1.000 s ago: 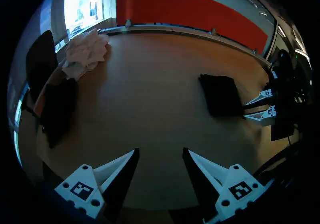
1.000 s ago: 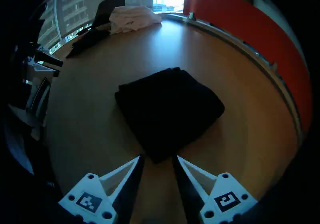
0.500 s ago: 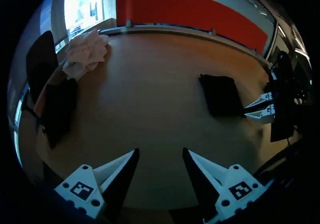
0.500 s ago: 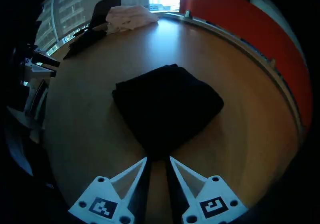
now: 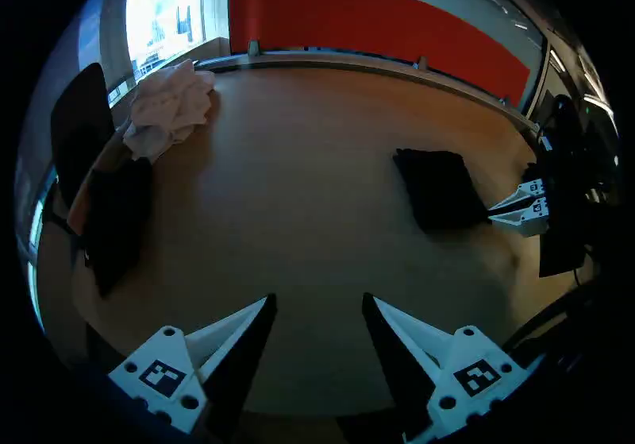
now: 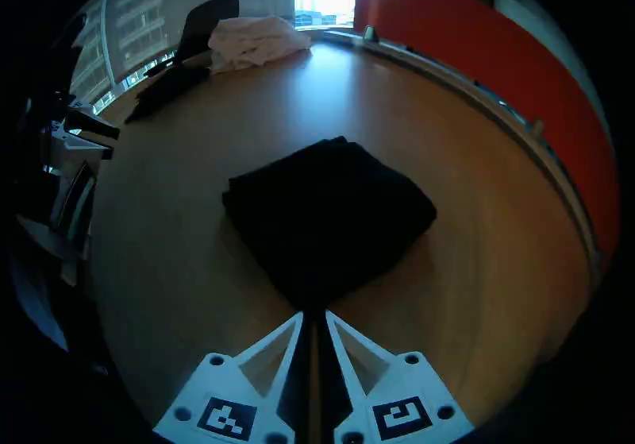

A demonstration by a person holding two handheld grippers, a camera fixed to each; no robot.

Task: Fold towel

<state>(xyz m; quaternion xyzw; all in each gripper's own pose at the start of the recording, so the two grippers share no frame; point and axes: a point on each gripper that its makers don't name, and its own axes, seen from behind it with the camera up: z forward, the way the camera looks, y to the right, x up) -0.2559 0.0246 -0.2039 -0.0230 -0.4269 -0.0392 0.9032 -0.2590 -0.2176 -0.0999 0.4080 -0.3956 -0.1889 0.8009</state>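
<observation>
A folded black towel point(image 5: 435, 188) lies on the wooden table point(image 5: 302, 166), to the right in the left gripper view. My right gripper point(image 5: 494, 208) meets its near corner there. In the right gripper view the black towel point(image 6: 329, 214) lies just ahead, and my right gripper point(image 6: 314, 318) has its fingers drawn almost together on the towel's nearest corner. My left gripper point(image 5: 317, 309) hovers open over bare wood, with nothing between its fingers. It also appears far off at the left as the left gripper point(image 6: 83, 130), well away from the towel.
A crumpled pile of white towels point(image 5: 171, 104) point(image 6: 252, 39) sits at the table's far corner near a window. A dark cloth point(image 5: 115, 214) lies beside a black chair point(image 5: 75, 122). A red panel point(image 5: 381, 23) and a metal rail run behind the table.
My right gripper's fingers have closed from a clear gap to nearly touching around the black towel's near corner. The left gripper has stayed still and open.
</observation>
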